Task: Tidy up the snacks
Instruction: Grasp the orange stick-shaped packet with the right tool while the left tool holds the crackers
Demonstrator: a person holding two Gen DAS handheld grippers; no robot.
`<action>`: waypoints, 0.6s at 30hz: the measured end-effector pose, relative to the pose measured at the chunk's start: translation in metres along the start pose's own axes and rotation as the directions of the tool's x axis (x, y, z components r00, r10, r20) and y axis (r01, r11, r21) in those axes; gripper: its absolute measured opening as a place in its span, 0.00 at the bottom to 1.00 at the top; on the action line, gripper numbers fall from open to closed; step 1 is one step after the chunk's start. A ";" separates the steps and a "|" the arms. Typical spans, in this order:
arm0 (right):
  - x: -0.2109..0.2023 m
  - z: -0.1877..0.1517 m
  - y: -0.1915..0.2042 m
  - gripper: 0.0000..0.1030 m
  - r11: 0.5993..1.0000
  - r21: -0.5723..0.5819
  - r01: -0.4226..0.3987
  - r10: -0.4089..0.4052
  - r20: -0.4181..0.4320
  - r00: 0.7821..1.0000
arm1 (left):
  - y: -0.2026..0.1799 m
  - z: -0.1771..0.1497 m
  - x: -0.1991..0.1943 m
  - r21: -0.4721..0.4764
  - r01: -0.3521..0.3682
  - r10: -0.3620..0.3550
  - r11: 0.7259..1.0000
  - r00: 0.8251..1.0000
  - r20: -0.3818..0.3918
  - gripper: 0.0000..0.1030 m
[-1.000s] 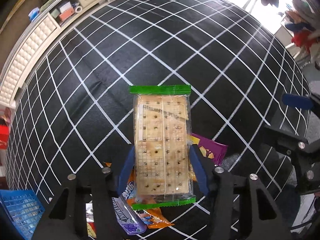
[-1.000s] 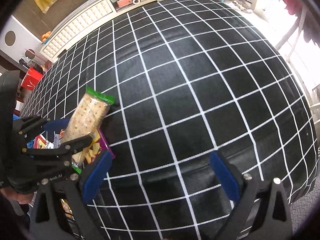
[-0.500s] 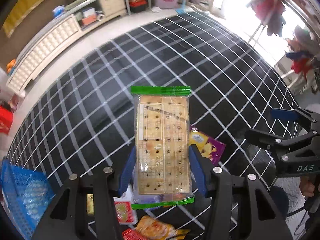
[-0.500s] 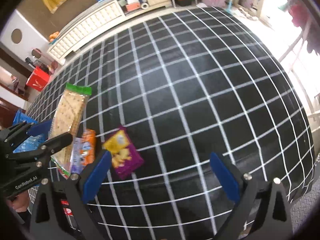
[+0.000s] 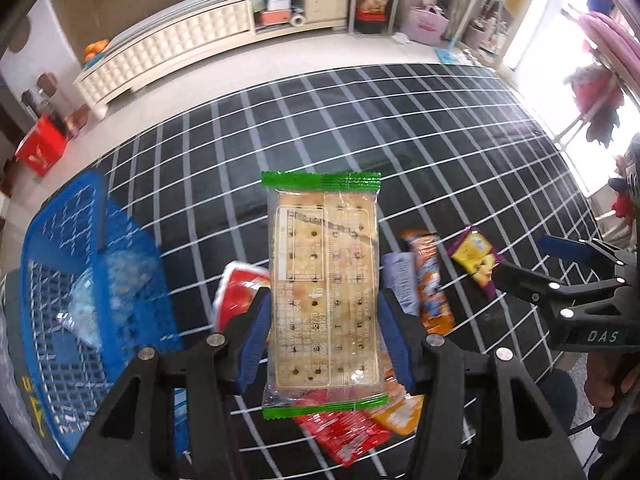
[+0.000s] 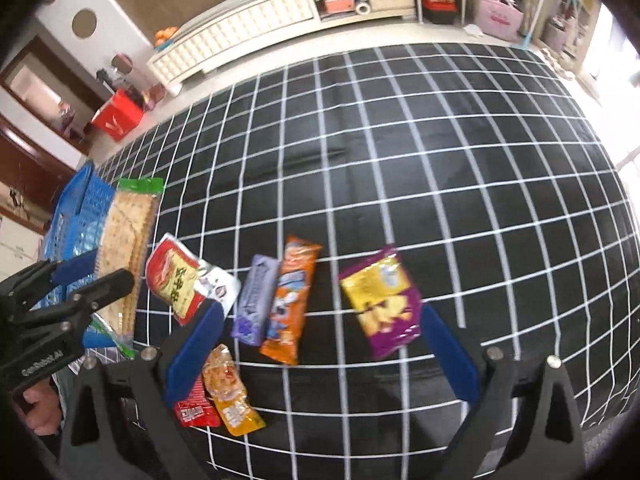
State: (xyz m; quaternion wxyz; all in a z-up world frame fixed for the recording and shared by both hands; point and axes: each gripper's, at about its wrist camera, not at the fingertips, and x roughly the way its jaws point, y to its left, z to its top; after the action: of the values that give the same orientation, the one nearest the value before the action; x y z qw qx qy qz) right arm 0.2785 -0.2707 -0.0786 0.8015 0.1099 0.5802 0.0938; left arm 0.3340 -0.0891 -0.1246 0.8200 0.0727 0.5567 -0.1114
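Snacks were seen scattered on the black grid-patterned table (image 6: 400, 160), while a green-edged cracker pack (image 5: 324, 292) was clamped lengthwise in the left tool (image 5: 325, 336), raised just right of the blue basket (image 5: 80, 280). Right of the cracker pack, a red packet (image 6: 174, 280), a purple bar (image 6: 254, 304), an orange packet (image 6: 292, 300) and a purple-yellow pouch (image 6: 380, 300) were laid flat, and the right tool (image 6: 320, 356) was held spread wide over them, gripping nothing.
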 end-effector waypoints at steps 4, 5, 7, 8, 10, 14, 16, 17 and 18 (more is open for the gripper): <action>0.015 -0.002 0.021 0.90 0.999 -0.033 -0.005 0.004 -0.034 0.999 | 0.012 -0.012 -0.005 0.005 0.001 -0.001 1.000 1.000 0.017 0.49; 0.017 -0.002 0.025 0.90 0.999 -0.037 -0.001 -0.001 -0.040 0.999 | 0.012 -0.014 -0.007 0.018 -0.001 0.000 1.000 1.000 0.024 0.49; 0.024 -0.004 0.031 0.84 0.999 -0.044 0.013 -0.016 -0.052 0.999 | 0.008 -0.017 -0.005 0.027 -0.011 0.010 1.000 1.000 0.029 0.49; 0.027 -0.005 0.033 0.82 0.999 -0.044 0.017 -0.019 -0.055 0.998 | 0.009 -0.019 -0.005 0.025 -0.014 0.013 1.000 1.000 0.028 0.49; 0.034 -0.008 0.034 0.76 0.998 -0.047 0.045 -0.048 -0.067 0.997 | 0.008 -0.019 -0.004 0.018 -0.010 0.010 1.000 1.000 0.029 0.49; 0.044 -0.009 0.032 0.68 0.996 -0.049 0.078 -0.083 -0.091 0.992 | 0.006 -0.022 0.003 0.028 -0.001 0.001 1.000 1.000 0.024 0.49; 0.050 -0.009 0.032 0.60 0.994 -0.058 0.094 -0.100 -0.102 0.990 | 0.006 -0.023 0.006 0.034 0.000 0.000 0.999 1.000 0.018 0.49; 0.053 -0.009 0.031 0.59 0.993 -0.060 0.102 -0.108 -0.107 0.988 | 0.004 -0.022 0.007 0.035 0.001 -0.001 0.999 1.000 0.016 0.49; 0.056 -0.009 0.031 0.56 0.993 -0.060 0.106 -0.112 -0.112 0.987 | 0.004 -0.022 0.009 0.033 0.004 -0.004 0.999 1.000 0.012 0.49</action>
State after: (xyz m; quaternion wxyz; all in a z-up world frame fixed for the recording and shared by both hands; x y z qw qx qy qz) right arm 0.2868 -0.2248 -0.1237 0.7733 0.0507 0.6279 0.0717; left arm 0.3184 -0.0806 -0.1417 0.8218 0.0845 0.5499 -0.1228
